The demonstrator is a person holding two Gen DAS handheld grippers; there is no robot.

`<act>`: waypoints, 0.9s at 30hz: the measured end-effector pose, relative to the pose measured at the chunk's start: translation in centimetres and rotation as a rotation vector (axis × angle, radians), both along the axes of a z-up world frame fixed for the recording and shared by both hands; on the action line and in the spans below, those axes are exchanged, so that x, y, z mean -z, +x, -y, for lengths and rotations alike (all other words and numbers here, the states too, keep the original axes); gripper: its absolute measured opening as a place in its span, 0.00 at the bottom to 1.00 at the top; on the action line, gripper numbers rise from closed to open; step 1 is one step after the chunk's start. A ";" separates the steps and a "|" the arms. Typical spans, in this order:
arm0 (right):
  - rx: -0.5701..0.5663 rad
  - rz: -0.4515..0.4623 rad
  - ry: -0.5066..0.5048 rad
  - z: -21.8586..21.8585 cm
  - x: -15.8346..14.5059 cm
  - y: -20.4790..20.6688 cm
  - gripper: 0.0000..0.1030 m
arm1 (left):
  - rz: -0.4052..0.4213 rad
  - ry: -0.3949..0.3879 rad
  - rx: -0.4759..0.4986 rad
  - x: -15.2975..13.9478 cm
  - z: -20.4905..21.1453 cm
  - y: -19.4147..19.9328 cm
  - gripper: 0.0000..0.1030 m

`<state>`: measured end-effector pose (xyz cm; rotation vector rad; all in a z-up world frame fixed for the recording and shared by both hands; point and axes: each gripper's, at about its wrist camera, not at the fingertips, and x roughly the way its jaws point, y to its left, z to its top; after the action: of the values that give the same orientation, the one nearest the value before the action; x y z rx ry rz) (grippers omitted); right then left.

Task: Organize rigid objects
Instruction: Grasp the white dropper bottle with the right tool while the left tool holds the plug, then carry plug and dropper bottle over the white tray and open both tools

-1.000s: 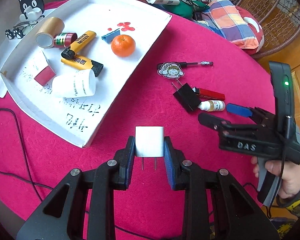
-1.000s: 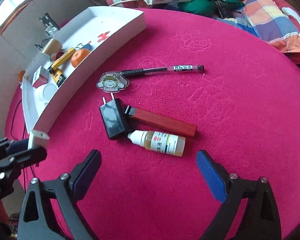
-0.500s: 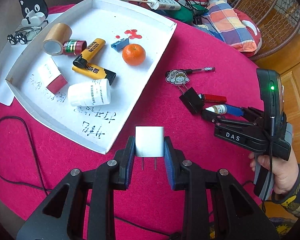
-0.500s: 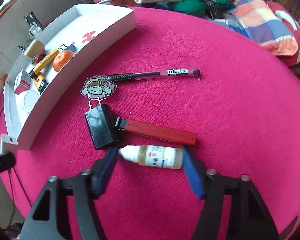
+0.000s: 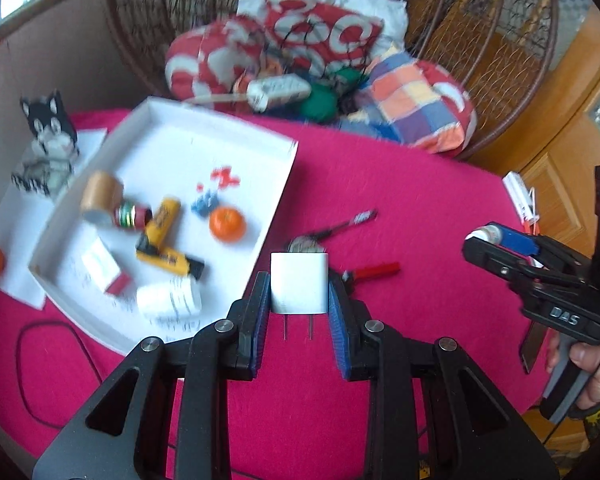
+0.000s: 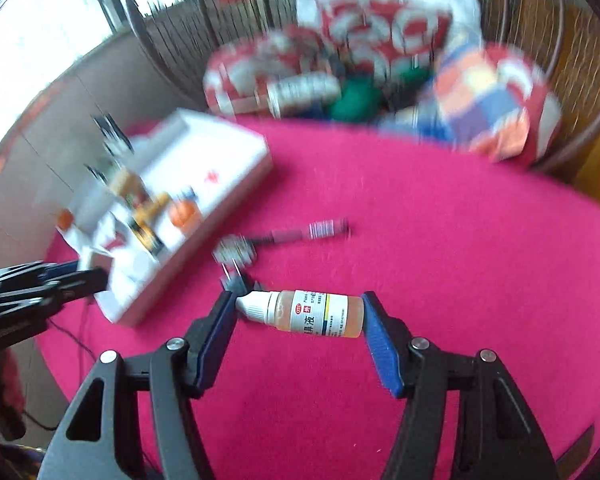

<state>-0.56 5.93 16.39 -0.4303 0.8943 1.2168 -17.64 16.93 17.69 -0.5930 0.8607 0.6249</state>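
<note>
Now, far left on the pink tabletop [image 5: 400,200], the white tray [image 5: 284,184] lies with its load: a tape roll [image 5: 100,196], two yellow markers [image 5: 162,222], an orange [image 5: 227,224] and a white bottle [image 5: 168,300], all blurred. Just beside the tray's near corner, the left hand-held gripper [image 5: 299,300] is clamped tight on a white charger [image 5: 299,282], blue pads pressing both flanks, the two prongs pointing back toward the camera, the block held clear above the cloth.

Moving right, a pen [image 5: 346,224] and a red stick [image 5: 378,269] lie on the cloth past the charger, near each other but apart. A black plug [image 6: 236,280] sits just behind the dropper's cap in the right wrist view.

Further right, the right hand-held gripper [image 6: 300,312] has just been closing, and a small dropper bottle [image 6: 312,312] sits crosswise between its pads, white cap against the left one, base against the right, lifted off the tabletop. In the left wrist view that same gripper [image 5: 496,240] shows at the right edge, a hand [image 5: 588,368] wrapped around its grip.
</note>
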 end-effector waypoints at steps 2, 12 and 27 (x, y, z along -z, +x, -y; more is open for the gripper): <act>-0.002 0.023 0.065 0.1 -2.5 0.4 0.61 | 0.037 0.041 0.007 -2.4 -0.4 0.3 0.26; -0.059 0.135 0.315 0.7 -12.9 -3.4 0.61 | 0.136 0.162 0.027 -8.4 -1.0 -0.6 0.26; -0.130 0.099 0.275 -3.0 -11.6 -8.5 0.61 | 0.118 0.102 -0.065 -6.5 -4.6 -5.9 0.26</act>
<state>-9.01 8.94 28.00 -0.3278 0.6102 1.4032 -23.57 21.49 24.16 -0.5618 0.6975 0.6818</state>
